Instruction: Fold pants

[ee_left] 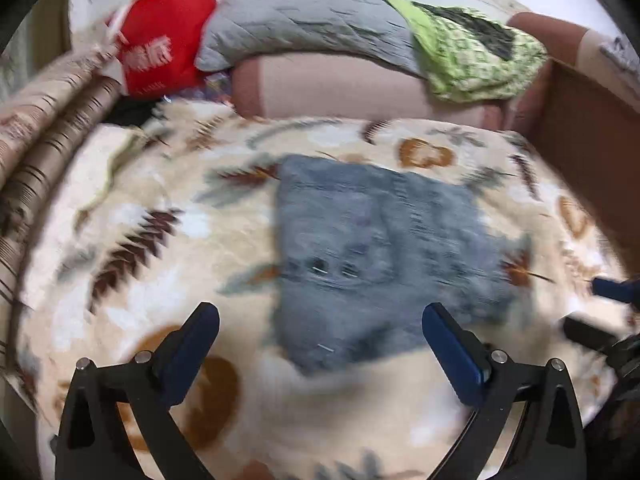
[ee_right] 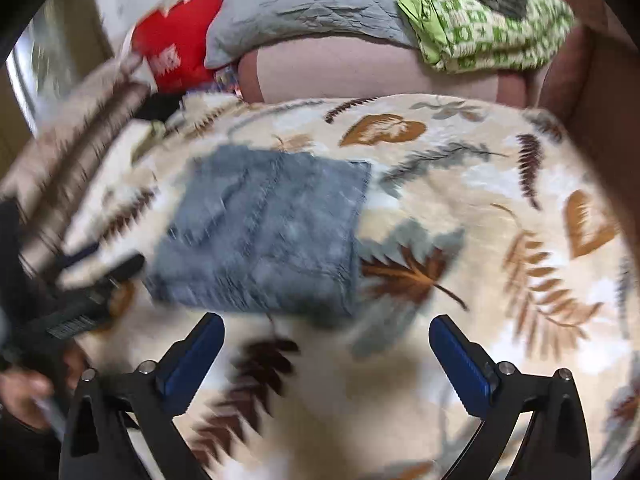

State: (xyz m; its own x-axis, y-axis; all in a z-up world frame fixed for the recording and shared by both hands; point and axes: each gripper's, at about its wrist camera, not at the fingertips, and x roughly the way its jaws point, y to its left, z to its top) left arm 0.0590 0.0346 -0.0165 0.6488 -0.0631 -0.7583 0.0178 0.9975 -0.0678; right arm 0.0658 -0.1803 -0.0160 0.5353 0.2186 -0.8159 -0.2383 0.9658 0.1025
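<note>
The blue denim pants [ee_left: 380,248] lie folded into a compact rectangle on a cream blanket with a leaf print [ee_left: 160,208]. My left gripper [ee_left: 320,316] is open and empty, hovering just above the near edge of the pants. In the right wrist view the pants [ee_right: 264,232] lie ahead and to the left. My right gripper [ee_right: 326,326] is open and empty, just off their near right corner. The left gripper [ee_right: 100,264] shows at the left of the right wrist view, and the right gripper's fingers [ee_left: 612,290] at the right edge of the left wrist view. Both views are motion-blurred.
At the back lie a grey quilted pillow [ee_left: 304,20], a red bag [ee_left: 160,48], a green patterned cloth [ee_left: 472,52] and a pink bolster [ee_left: 340,88]. A striped cushion [ee_left: 44,128] runs along the left. A brown board [ee_left: 592,152] stands at the right.
</note>
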